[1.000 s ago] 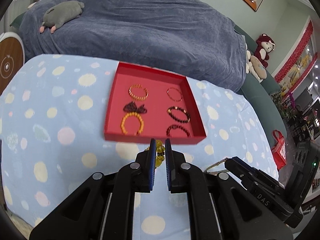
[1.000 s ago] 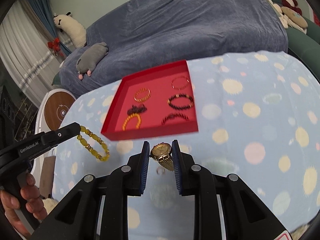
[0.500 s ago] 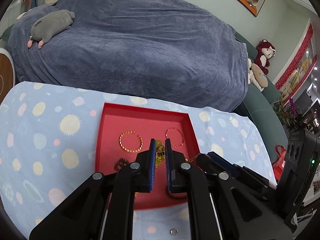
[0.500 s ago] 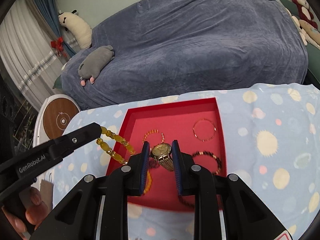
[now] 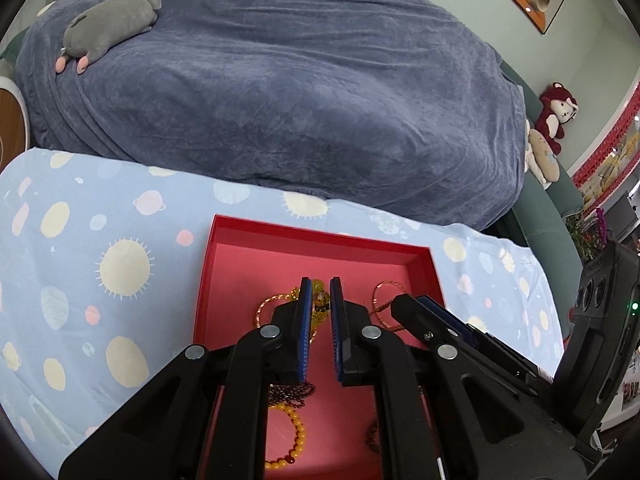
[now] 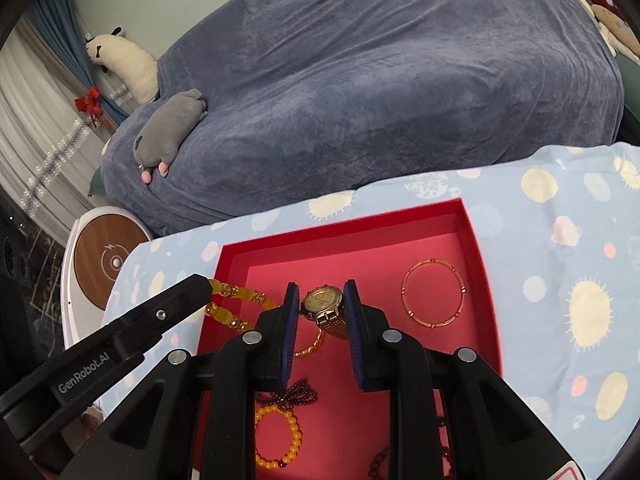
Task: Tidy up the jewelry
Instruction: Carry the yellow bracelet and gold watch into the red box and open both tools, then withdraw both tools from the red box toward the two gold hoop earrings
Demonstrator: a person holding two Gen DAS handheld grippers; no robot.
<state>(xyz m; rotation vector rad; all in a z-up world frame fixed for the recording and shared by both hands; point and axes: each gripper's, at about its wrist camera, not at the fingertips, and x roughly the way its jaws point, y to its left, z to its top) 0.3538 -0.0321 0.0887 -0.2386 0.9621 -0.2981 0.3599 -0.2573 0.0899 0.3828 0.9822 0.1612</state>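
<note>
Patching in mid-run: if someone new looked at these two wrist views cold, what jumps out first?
The red tray on the spotted blue cloth, already holding bracelets, grabs the eye. Above it, the right gripper pinches a gold watch between its fingers, and the left gripper holds a yellow bead bracelet near the tray's left edge. Behind looms a blue-grey draped sofa with a grey plush toy.

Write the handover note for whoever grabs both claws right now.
Left claw: shut on the yellow bead bracelet, over the red tray's left side.
Right claw: shut on the gold watch, above the tray's middle.
Already lying in the tray: thin gold bangle, dark bead bracelet, orange bead bracelet, among others.
Left: set down bracelet and watch on free tray floor, likely the far half.
</note>
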